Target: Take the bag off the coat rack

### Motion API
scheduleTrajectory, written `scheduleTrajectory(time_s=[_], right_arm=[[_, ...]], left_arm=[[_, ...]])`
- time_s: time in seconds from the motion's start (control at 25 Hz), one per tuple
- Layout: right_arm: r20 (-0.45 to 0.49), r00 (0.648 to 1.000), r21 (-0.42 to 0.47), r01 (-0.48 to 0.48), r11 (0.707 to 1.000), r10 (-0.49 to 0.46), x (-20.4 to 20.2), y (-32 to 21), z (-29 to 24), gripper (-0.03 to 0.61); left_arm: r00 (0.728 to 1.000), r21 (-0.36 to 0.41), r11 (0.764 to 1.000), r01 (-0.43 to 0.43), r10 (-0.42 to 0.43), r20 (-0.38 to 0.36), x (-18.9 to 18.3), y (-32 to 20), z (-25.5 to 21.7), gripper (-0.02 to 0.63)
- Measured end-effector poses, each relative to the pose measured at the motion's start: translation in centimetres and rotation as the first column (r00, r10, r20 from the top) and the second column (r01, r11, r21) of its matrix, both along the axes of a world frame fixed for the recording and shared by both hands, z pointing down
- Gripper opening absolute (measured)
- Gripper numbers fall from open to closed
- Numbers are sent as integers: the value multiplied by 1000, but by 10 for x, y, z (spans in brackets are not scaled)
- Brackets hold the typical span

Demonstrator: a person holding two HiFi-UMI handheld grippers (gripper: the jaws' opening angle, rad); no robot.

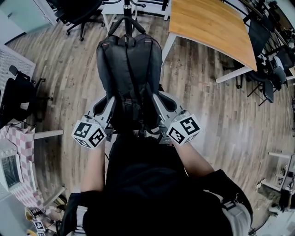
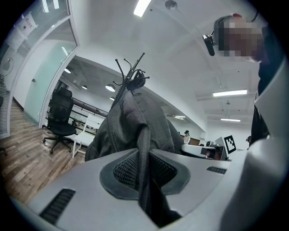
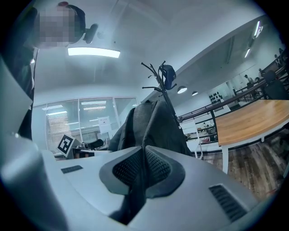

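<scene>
The bag (image 1: 129, 69), a dark grey backpack, hangs against the pole of the coat rack (image 2: 130, 67) with its back panel and shoulder straps facing the person. Its top loop seems to sit over one of the upper hooks, though that part is small and dark.

The left gripper (image 2: 143, 151) has its jaws nearly together, the pads pinching a narrow strap (image 2: 143, 133) that runs up into the bag. The right gripper (image 3: 143, 153) is pressed tighter on a thin band of the same dark fabric on the bag's other side. Both grip low on the bag, with the marker cubes near the person's black top (image 1: 143, 184).

A wooden table (image 1: 212, 23) stands just right of the rack, its white leg near the bag. Black office chairs (image 1: 78, 11) stand behind on the left, on a plank floor (image 1: 221, 120). A checked cloth (image 1: 18, 138) lies at the far left.
</scene>
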State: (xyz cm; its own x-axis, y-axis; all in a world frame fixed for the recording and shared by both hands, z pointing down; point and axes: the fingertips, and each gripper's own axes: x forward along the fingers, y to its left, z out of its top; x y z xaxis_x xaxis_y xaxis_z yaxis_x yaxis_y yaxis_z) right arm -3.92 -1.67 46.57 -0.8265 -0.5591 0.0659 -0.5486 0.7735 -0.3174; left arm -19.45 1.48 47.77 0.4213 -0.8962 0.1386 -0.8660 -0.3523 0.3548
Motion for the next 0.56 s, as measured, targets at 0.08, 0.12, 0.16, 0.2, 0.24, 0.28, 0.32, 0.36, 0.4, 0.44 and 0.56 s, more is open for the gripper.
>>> scheduleTrajectory(time_s=[0.08,0.12,0.16,0.2,0.24,0.28,0.32,0.36,0.4,0.44,0.56], right_arm=[[2,1000,4,3,1000,-3,0,0,0,44],[3,1000,6,3,1000,-3,0,1,-1,44],[4,1000,7,2,1000,-2,0,1,-1,44],[6,1000,6,1,1000,-1,0,1,-2,44],[7,1000,2,-3,1000,3,0,1,-2,44],[8,1000,-5,-6,1000,6,0,1,-2,44],[10,1000,-11,-9,1000,9,0,1,-3,44],[13,1000,-14,-9,1000,9,0,1,-3,44],[17,1000,-13,-7,1000,7,0,1,-4,44],[20,1000,-11,-4,1000,4,0,1,-4,44],[26,1000,-2,2,1000,-2,1,-1,-6,44]], left_arm=[[1000,2,1000,-3,3,5,0,0,-1,72],[1000,3,1000,-5,5,7,0,0,-1,72],[1000,4,1000,-5,5,7,0,0,-2,72],[1000,6,1000,-5,5,7,0,0,-2,72],[1000,7,1000,-5,5,8,-1,0,-3,72],[1000,8,1000,-4,4,10,-1,0,-3,72],[1000,7,1000,-4,4,12,-1,0,-3,72],[1000,7,1000,-3,3,13,-1,0,-3,72],[1000,6,1000,-3,3,13,-1,0,-4,72],[1000,7,1000,-3,3,12,-1,-1,-4,72],[1000,12,1000,-3,3,4,0,-2,-7,72]])
